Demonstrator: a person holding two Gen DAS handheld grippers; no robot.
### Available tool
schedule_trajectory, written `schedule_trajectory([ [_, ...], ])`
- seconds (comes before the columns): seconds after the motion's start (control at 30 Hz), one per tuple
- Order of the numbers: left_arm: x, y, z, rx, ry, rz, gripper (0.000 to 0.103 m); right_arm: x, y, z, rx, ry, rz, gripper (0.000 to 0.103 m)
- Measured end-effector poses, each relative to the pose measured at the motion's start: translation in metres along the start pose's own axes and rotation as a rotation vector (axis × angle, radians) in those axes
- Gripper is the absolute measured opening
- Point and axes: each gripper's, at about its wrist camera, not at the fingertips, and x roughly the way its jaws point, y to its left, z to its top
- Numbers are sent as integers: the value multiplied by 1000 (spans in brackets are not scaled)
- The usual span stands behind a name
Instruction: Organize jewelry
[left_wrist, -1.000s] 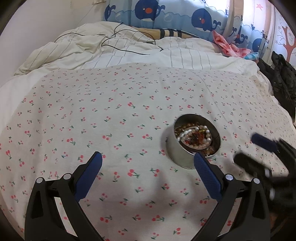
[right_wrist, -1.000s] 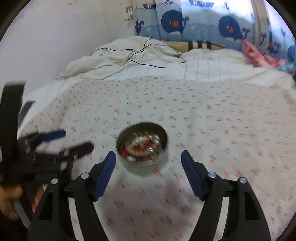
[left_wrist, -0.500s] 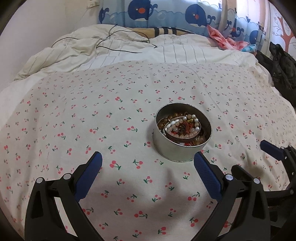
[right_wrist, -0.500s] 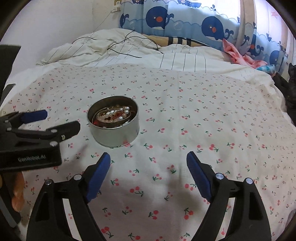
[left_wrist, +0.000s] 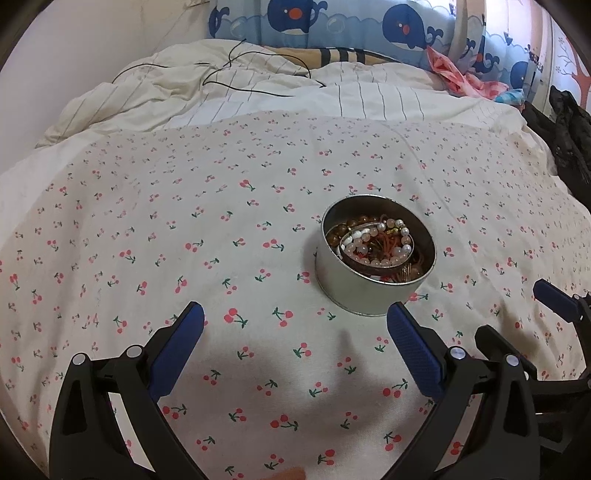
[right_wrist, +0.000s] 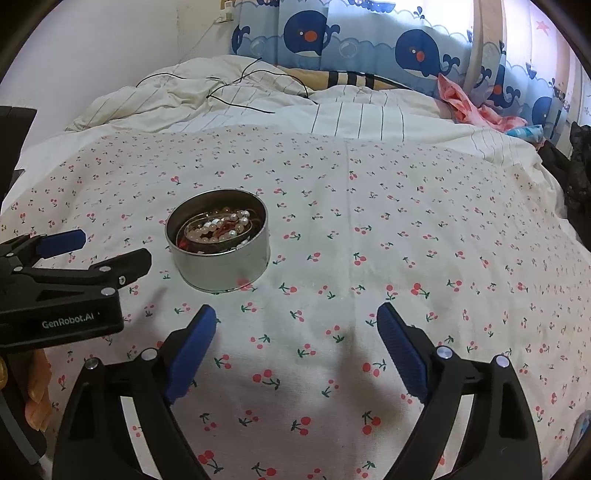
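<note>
Round metal tin (left_wrist: 375, 275) sat on cherry-print bedsheet (left_wrist: 184, 229), full of pearl bracelet (left_wrist: 384, 245) and tangled beads. Left gripper (left_wrist: 295, 336) spread wide, held nothing; tin at its 1 o'clock, just past right pad. Right gripper (right_wrist: 295, 332) also spread wide, nothing held; tin at its 11 o'clock. Risk: soft bed could tip tin if bumped. Beads looked knotted, one pull might drag whole bunch out.

Bare bedspread (right_wrist: 369, 229) around tin (right_wrist: 221, 266) (sole obstacle)
</note>
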Motion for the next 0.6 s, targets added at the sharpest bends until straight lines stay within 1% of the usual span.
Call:
schedule_trajectory([
  [0.17,1,-1,-1,5,4,-7,95,0,-1,0,5,-1,1,87],
  [0.6,1,2,0,-10,15,-27,95,-1,-1,2,14,-1,20,88],
])
